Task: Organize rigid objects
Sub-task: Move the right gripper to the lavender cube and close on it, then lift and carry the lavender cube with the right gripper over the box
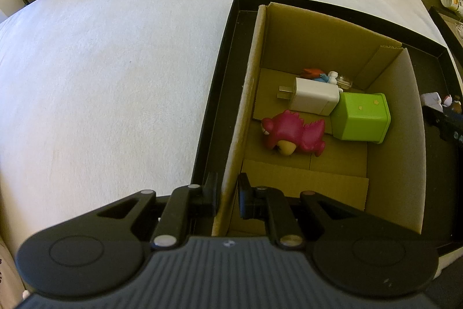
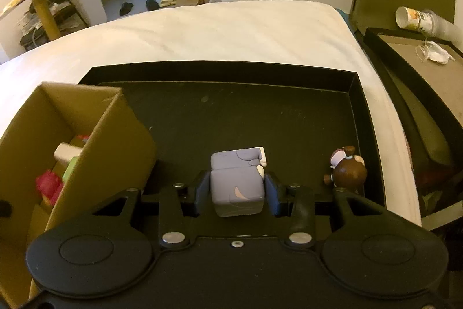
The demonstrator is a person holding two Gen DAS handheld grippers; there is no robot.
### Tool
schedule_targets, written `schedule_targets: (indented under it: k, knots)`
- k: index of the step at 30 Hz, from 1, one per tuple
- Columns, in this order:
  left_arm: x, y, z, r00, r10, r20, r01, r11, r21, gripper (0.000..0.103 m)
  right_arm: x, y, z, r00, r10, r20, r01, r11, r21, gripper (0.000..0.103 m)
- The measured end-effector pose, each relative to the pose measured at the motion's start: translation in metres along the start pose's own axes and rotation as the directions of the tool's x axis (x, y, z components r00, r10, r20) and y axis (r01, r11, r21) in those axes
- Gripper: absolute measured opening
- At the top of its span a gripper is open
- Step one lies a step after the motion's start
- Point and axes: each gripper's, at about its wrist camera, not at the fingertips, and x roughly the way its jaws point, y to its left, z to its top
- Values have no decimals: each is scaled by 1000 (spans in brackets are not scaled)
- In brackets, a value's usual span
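White bedding carries the black tray (image 2: 357, 94). My left gripper (image 1: 227, 194) pinches the cardboard box (image 1: 411, 118) wall, fingers narrow. My right gripper (image 2: 236, 188) fingers flank the grey block toy (image 2: 237, 187) on the tray floor, apparently touching it. I should confirm a firm squeeze, then lift straight, clearing the box wall.
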Motion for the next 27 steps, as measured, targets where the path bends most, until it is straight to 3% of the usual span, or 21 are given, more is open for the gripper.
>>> schedule_targets:
  k: [18,27]
  knots:
    - [-4,-1,0,1000,-6,14,6,1000,-2,12,-48,15,11,998,38,59,-36,999,-37,40]
    - [-13,1,-3,999,-17,46,18,1000,-5,11,-78,36,24,992,97,83,-93,994,-50,40]
